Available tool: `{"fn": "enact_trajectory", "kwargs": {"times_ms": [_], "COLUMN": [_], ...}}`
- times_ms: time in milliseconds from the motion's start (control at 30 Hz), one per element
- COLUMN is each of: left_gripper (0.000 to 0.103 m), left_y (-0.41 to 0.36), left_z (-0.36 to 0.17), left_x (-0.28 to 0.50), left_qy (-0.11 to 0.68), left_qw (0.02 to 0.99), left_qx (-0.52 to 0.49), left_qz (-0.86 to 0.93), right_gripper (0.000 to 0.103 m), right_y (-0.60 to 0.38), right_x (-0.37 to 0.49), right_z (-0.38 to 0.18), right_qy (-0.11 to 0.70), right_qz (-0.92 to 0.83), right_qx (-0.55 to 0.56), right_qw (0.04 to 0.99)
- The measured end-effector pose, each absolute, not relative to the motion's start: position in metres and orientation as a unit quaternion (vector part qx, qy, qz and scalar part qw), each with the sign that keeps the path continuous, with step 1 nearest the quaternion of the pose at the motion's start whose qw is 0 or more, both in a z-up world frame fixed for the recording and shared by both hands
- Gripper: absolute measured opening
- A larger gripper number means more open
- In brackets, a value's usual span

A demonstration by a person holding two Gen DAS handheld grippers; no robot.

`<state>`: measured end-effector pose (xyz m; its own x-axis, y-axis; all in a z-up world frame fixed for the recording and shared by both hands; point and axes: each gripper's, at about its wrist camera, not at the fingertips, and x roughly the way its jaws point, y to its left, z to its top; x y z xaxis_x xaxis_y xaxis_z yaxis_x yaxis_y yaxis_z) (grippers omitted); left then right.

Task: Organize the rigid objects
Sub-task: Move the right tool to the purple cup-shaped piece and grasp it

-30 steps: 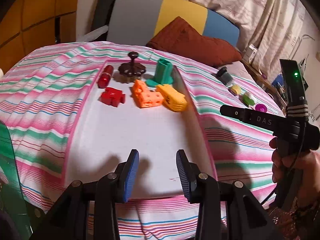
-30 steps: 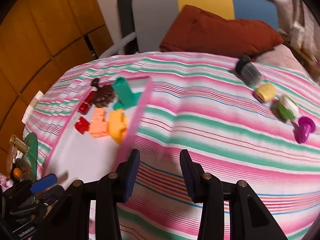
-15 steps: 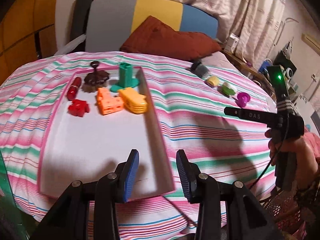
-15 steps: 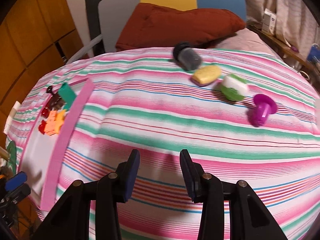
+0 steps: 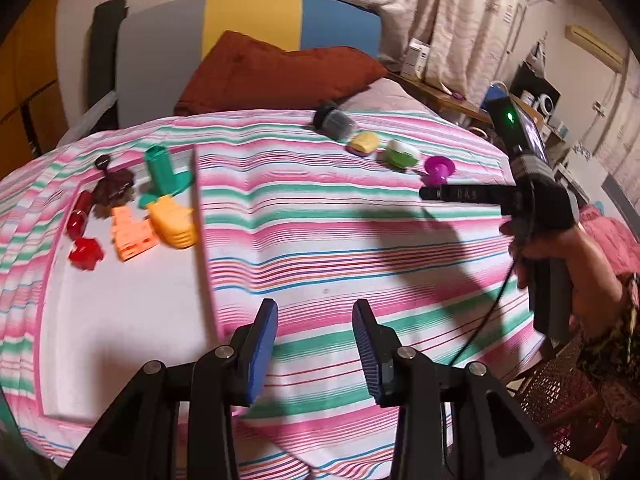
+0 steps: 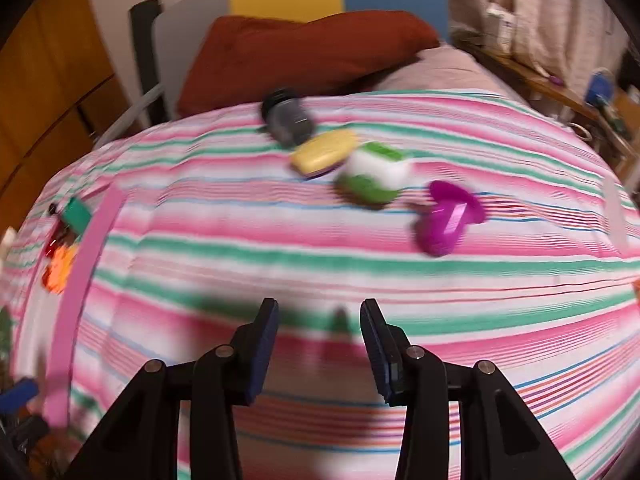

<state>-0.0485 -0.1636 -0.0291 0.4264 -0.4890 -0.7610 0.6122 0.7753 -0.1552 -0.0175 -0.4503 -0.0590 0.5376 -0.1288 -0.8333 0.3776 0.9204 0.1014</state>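
A white tray with a pink rim point(image 5: 202, 216) lies on the striped bedspread and holds several small toys, among them a green piece point(image 5: 162, 170), an orange block point(image 5: 130, 236) and a yellow piece point(image 5: 174, 220). To its right lie a dark grey cylinder point(image 6: 288, 120), a yellow piece point(image 6: 324, 152), a green-and-white piece point(image 6: 374, 178) and a purple piece point(image 6: 446, 218). My left gripper point(image 5: 314, 312) hangs open and empty over the bedspread just right of the tray. My right gripper point(image 6: 320, 308) is open and empty, a short way in front of the loose pieces.
A rust-red cushion point(image 5: 276, 76) leans on a grey, yellow and blue chair back point(image 5: 248, 20) behind the bed. Wooden cabinets stand at the left. A cluttered shelf point(image 5: 452, 96) and curtains fill the right. A person's hand point(image 5: 568, 256) holds the right gripper.
Both grippers have swung to the right. The left one left the tray and now hangs over the bedspread beside it. The right one has come closer to the loose pieces.
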Motion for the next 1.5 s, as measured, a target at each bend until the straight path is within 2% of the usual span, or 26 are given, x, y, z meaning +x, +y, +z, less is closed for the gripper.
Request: {"fn": "enact_trajectory", "kwargs": {"times_ms": [333,567,833,1000,1133,1233,1300,1500], "left_gripper": [0.039,0.039,0.039,0.039,0.039,0.039,0.039,0.039], "left_y": [-0.181,-0.182,-0.190,-0.200,-0.211,-0.217,-0.221,-0.226], "left_z": [-0.032,-0.035,-0.036,-0.040,-0.040,-0.039,-0.039,-0.040], "left_x": [-0.062,-0.061,-0.062,-0.061,-0.064,-0.064,-0.062,-0.052], "left_qy": [0.420,0.430,0.432,0.440,0.439,0.437,0.438,0.447], "left_qw": [0.833,0.831,0.829,0.825,0.821,0.820,0.819,0.819], "left_qx": [0.093,0.087,0.099,0.102,0.111,0.113,0.110,0.094], "left_qz": [-0.348,-0.342,-0.339,-0.341,-0.347,-0.353,-0.353,-0.347], "right_gripper": [0.043,0.043,0.043,0.043,0.043,0.046,0.052,0.067], "right_y": [-0.535,-0.549,-0.570,-0.606,-0.637,-0.645,-0.641,-0.577], "right_x": [-0.029,-0.007,0.016,0.004,-0.011,-0.023,-0.024,0.004], "right_z": [-0.058,-0.061,-0.073,-0.086,-0.107,-0.102,-0.089,-0.044], "right_qy": [0.419,0.393,0.397,0.376,0.374,0.351,0.336,0.331], "right_qz": [-0.220,-0.185,-0.103,-0.137,-0.175,-0.197,-0.196,-0.184], "right_qx": [0.214,0.200,0.243,0.374,0.439,0.458,0.446,0.221], "right_qw": [0.855,0.878,0.879,0.837,0.798,0.793,0.806,0.899]}}
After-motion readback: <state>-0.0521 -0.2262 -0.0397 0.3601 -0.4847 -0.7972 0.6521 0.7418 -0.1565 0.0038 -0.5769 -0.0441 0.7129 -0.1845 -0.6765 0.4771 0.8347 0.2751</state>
